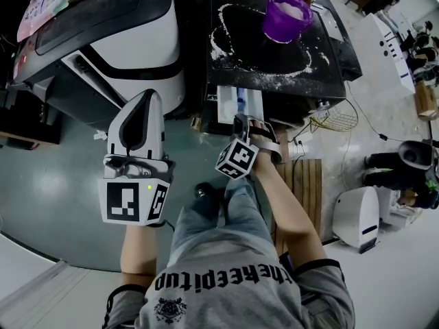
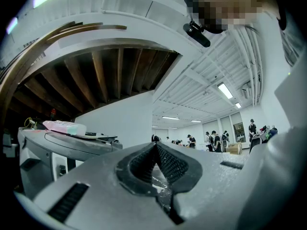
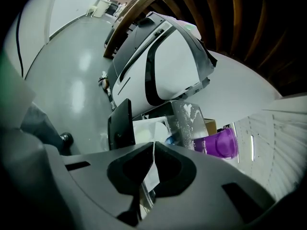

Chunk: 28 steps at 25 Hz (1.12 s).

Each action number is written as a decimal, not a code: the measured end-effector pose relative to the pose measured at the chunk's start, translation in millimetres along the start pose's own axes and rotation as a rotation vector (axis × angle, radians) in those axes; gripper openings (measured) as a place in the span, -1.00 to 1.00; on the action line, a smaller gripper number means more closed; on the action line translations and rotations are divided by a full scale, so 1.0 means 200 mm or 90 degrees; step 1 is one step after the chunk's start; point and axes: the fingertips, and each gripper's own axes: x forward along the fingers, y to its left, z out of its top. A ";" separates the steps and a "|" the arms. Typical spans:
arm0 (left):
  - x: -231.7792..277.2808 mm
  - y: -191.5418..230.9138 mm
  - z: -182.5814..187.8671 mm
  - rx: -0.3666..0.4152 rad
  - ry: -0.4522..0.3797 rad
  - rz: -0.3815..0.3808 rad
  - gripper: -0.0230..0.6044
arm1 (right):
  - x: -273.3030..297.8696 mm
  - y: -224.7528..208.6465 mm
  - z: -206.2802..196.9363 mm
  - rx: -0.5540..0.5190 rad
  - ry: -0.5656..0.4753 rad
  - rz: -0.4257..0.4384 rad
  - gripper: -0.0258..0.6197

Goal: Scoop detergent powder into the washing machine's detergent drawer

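**A:** Where is the powder?

**B:** In the translucent purple plastic tub (image 1: 287,16), on the black top of the washing machine (image 1: 274,60). There is white powder inside it and a spilled white ring (image 1: 230,43) beside it. The white pull-out detergent drawer (image 1: 240,105) stands open below the front edge.

**A:** How will it handle?

**B:** My guess is that the powder is loose, light and quick to scatter, as the spill suggests. The tub looks thin-walled and light, so grip its rim or wall and keep it level. I can't make out a scoop in any view.

**A:** Right jaws?

**B:** The right gripper (image 3: 153,145) has its tips pressed together with nothing I can name between them. It points at the drawer (image 3: 146,128), with the tub (image 3: 218,143) beyond. In the head view the right gripper (image 1: 240,120) sits just at the drawer's front.

**A:** Left?

**B:** The left gripper (image 2: 156,145) is also closed at the tips and empty, aimed up toward the ceiling. In the head view the left gripper (image 1: 147,96) hangs well apart from the drawer, beside a white-and-black machine (image 1: 123,40).
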 end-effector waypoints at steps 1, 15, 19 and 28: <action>0.00 0.00 0.00 0.000 0.000 0.000 -0.92 | 0.00 0.00 0.00 -0.007 0.000 -0.001 -0.90; 0.02 -0.01 0.00 -0.002 -0.007 -0.005 -0.92 | 0.00 0.02 -0.01 -0.081 -0.001 -0.021 -0.90; 0.02 -0.02 0.02 0.001 -0.010 -0.003 -0.92 | 0.00 0.03 -0.01 -0.111 -0.005 -0.016 -0.90; 0.05 -0.09 0.06 0.005 -0.017 -0.003 -0.92 | -0.06 -0.04 -0.04 0.242 -0.059 0.090 -0.90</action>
